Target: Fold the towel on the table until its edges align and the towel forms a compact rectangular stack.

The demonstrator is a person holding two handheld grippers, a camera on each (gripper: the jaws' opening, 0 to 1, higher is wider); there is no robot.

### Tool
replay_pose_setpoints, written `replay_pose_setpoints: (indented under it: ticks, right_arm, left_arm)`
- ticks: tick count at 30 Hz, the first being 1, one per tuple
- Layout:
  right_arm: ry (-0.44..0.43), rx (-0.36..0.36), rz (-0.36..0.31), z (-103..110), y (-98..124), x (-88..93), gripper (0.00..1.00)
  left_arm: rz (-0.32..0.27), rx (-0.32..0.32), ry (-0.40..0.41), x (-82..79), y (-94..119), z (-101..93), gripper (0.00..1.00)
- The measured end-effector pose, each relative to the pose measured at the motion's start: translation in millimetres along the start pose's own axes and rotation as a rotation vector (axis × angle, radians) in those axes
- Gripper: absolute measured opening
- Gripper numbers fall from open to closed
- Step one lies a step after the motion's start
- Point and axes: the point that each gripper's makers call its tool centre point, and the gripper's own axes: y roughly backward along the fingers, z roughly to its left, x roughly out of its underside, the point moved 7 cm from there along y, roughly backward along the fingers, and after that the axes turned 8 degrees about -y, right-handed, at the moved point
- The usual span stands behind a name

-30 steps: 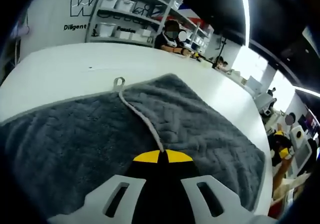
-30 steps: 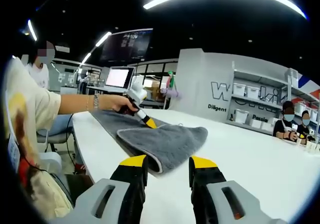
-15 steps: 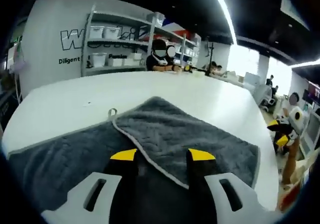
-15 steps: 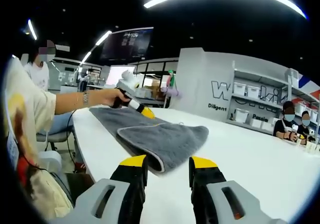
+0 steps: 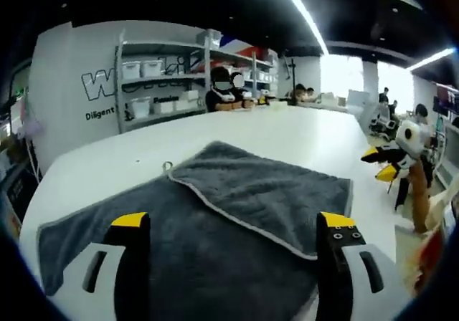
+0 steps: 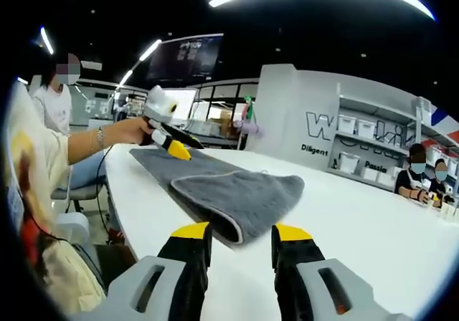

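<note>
A grey towel [image 5: 237, 206] lies on the white table [image 5: 301, 131], one half folded over the other, with a pale hem and a small loop [image 5: 167, 167] at the fold's far end. My left gripper [image 5: 233, 224] hovers above the near part of the towel, jaws wide open and holding nothing. In the right gripper view the towel [image 6: 229, 188] lies ahead. The left gripper [image 6: 188, 149] is held by a hand [image 6: 133, 130] over its far left end. My right gripper [image 6: 240, 231] is open and empty, short of the towel's near corner, and appears as the right gripper [image 5: 380, 162] off the towel's right edge.
Shelves with white bins [image 5: 140, 84] stand against the back wall. People sit at the table's far end [image 5: 222, 95]. A person in a pale shirt [image 6: 36, 163] sits at the left of the table's near edge [image 6: 125, 213]. Bare white tabletop [image 6: 373, 228] stretches to the right.
My left gripper was shut on the towel's pale hem; it has let go, opened wide and drawn back and up. The folded flap stays in place. The right gripper has held still.
</note>
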Motion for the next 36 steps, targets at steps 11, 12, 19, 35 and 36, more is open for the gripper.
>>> replay_pose_setpoints:
  ticks: [11, 12, 19, 35, 36]
  right_arm:
    - [-0.025, 0.009, 0.013, 2.0, -13.1, 2.0, 0.46]
    - [-0.031, 0.014, 0.022, 1.1, -14.3, 2.7, 0.5]
    - [-0.067, 0.071, 0.093, -10.7, -22.6, 6.2, 0.74]
    - [-0.085, 0.091, 0.148, -69.5, -42.8, -40.5, 0.97]
    - [-0.066, 0.095, 0.155, -74.6, -45.0, -46.9, 0.99]
  left_arm:
    - [-0.112, -0.094, 0.014, 6.6, 69.5, 7.3, 0.99]
    - [-0.111, -0.101, 0.016, 8.8, 74.7, 8.1, 0.99]
    - [-0.069, -0.155, -0.005, 33.5, 107.1, 2.6, 0.99]
    - [-0.15, 0.017, -0.033, 5.9, 71.4, -64.5, 0.99]
    - [-0.155, 0.024, -0.035, 3.5, 68.1, -68.1, 0.99]
